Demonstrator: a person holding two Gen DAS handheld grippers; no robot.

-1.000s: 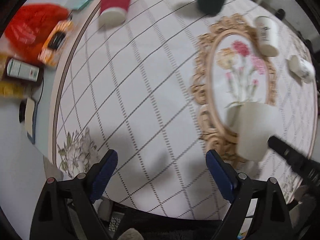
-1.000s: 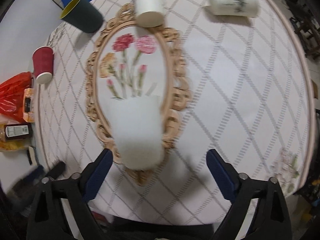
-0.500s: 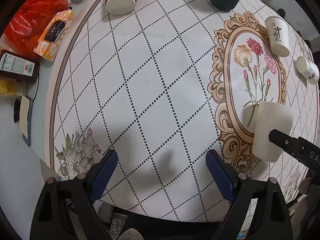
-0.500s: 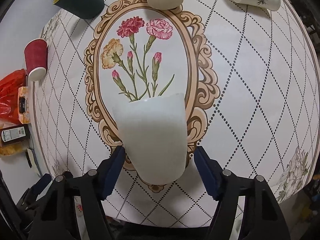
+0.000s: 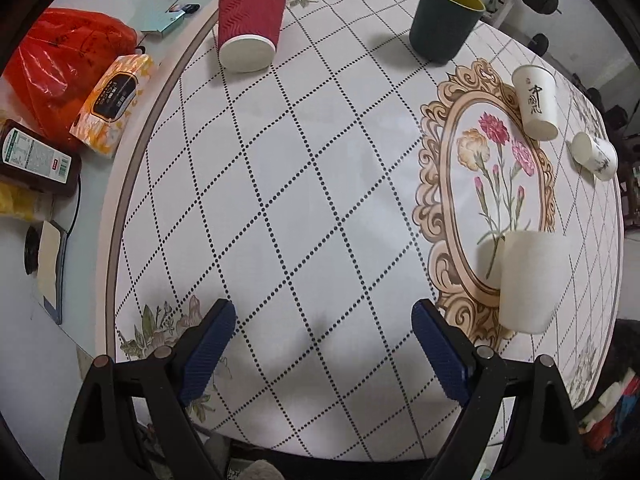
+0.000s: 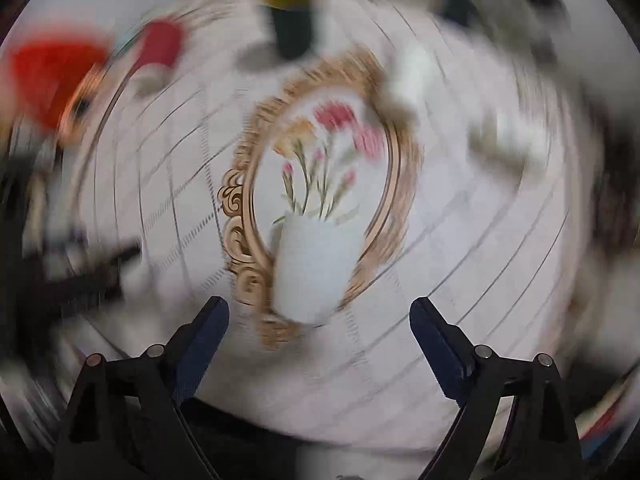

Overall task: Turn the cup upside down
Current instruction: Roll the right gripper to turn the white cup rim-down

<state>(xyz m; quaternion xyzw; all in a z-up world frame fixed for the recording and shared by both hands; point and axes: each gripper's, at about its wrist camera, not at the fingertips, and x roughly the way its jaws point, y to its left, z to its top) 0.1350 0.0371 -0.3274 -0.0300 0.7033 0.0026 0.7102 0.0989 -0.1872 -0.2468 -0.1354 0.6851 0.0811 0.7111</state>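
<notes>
The left wrist camera looks steeply down over the round patterned table (image 5: 320, 200) from its near edge. The right wrist camera, heavily blurred, faces the printed oval flower frame (image 6: 320, 160) more closely. Both views share that frame and the plain white cup (image 5: 532, 280) (image 6: 316, 272).

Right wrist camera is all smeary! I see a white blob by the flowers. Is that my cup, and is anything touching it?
Observer: Yes, the plain white cup sits on the gold frame, at its lower edge, with nothing touching it.
Operator: Where's my other hand-held gripper?
Observer: The left hand-held gripper hangs open and empty over the checked cloth, left of the cup.
Operator: Any more white cups?
Observer: Two: a cup with black writing and a small cup on its side.
</notes>
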